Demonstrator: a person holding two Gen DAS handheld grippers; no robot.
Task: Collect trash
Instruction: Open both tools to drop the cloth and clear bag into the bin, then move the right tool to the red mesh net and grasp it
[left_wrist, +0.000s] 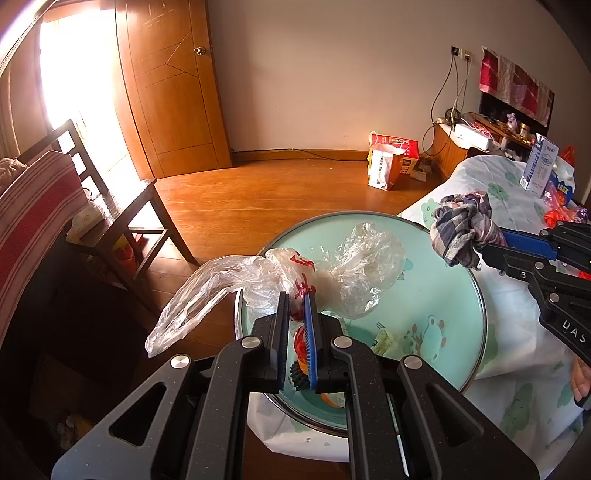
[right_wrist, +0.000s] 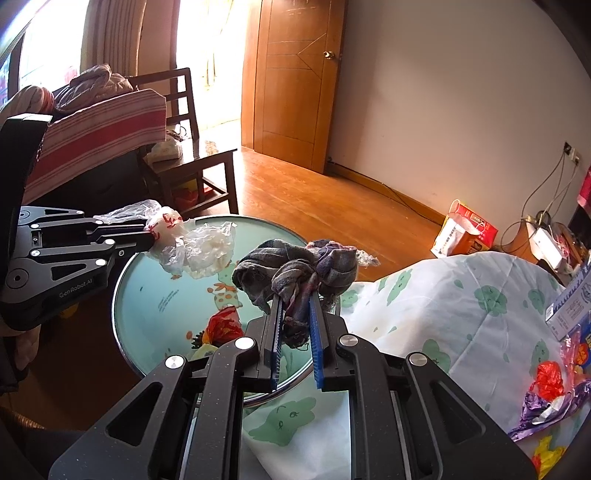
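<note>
Holding: left gripper (left_wrist: 297, 295) was clamped narrow on a clear bag (left_wrist: 258, 280) with red print, lifted above the round tray (left_wrist: 443, 295); the bag's loose end drooped past the tray's left edge.
Right gripper: right gripper (right_wrist: 297, 299) was pinched tight on a knotted plaid rag (right_wrist: 295, 273), raised over the tray's far right rim at the centre of the right view.
Done so far: two items looked picked up, one per gripper; neither had been dropped anywhere yet.
Left on tray: a red wrapper (right_wrist: 223, 325) and pale scraps beside it lay at the tray's lower part, untouched.
Left on cloth: more wrappers (right_wrist: 550, 384), red, purple and yellow, sat at the lower right of the right view on the frog-print cloth (right_wrist: 461, 295).
Progress: early to middle, by my reading; most litter remained.
Bin: no bin or trash sack showed in either view, so the drop spot could not be told.
Hidden: the left gripper's body covered the tray's near part; the red wrapper was mostly behind its fingers in the left view.
Hard to read: whether the bag held anything inside, and whether the carton (left_wrist: 539, 162) at upper right counted as trash.
</note>
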